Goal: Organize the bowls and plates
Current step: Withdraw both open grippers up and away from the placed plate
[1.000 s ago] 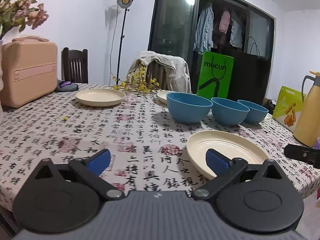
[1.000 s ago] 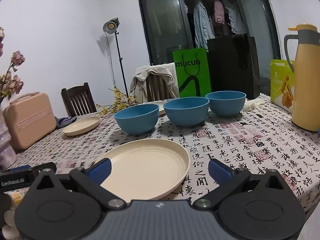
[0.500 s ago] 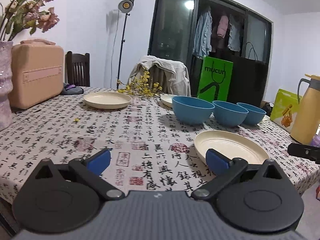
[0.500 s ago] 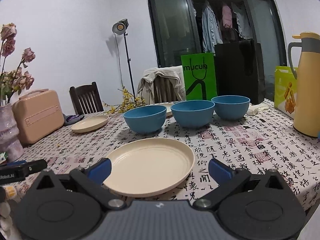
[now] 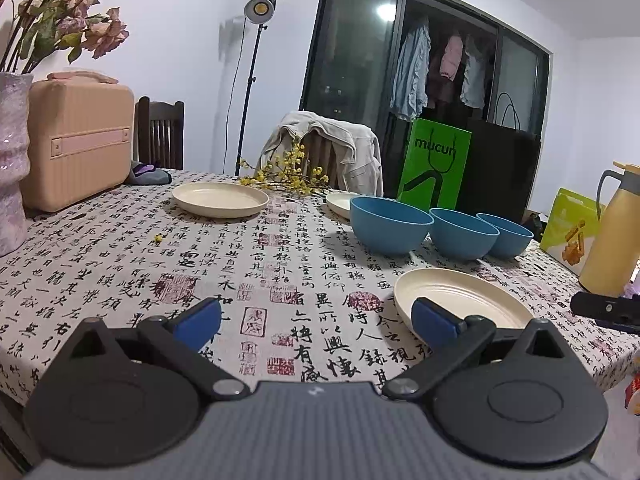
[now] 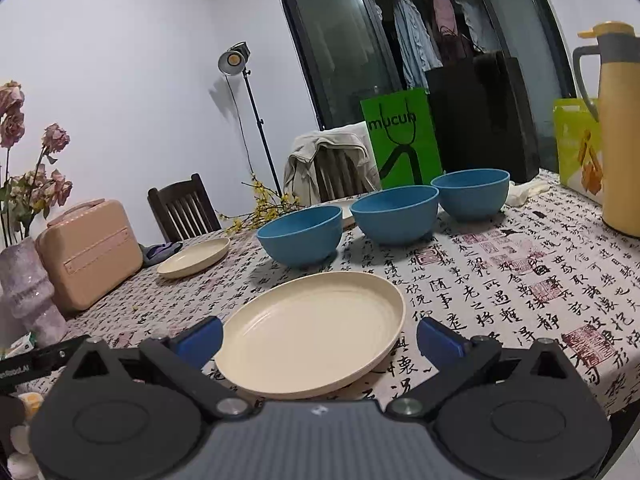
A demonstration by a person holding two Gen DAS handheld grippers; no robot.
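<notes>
left tongs (image 5: 316, 320) agape, empty | right tongs (image 6: 320, 338) agape, empty | we see plate (image 6: 312, 330) at near table (image 6: 520, 280) edge | three bowls (image 6: 394, 212) rowed behind it

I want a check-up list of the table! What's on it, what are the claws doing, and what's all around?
Surface: table under a cloth printed with writing.
Job's things: three blue bowls in a row; near plate; far plate; third plate partly hidden behind the bowls.
Clutter: flask, pink case, vase, yellow twigs.
Claws: left claw and right claw both open, holding nothing.
Cables: lamp cord.
Surroundings: chairs, green bag, hanging clothes.
</notes>
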